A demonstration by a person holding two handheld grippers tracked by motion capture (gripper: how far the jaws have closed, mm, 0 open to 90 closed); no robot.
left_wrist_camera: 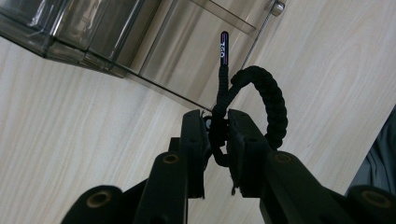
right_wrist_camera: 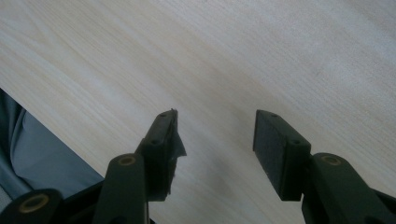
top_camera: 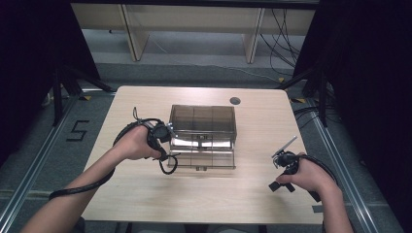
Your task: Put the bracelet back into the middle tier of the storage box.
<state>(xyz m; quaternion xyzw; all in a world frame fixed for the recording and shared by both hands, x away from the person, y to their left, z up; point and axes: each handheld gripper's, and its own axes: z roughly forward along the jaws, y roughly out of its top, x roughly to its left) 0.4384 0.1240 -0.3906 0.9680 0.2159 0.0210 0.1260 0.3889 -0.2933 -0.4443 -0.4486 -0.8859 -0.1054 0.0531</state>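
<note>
Both differ: left gripper (left_wrist_camera: 217, 135) pinches braided lanyard (left_wrist_camera: 271, 100) (tag unreadable); right gripper (right_wrist_camera: 215, 135) gapes.

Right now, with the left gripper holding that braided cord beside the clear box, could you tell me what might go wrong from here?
1. The left gripper pinches the black braided cord near one end, so the free loop may snag on the smoky clear plastic box as it moves.
2. The box looks light; a bump from the left hand could slide it.
3. The right gripper hangs open over bare table, too far to steady anything.
</note>
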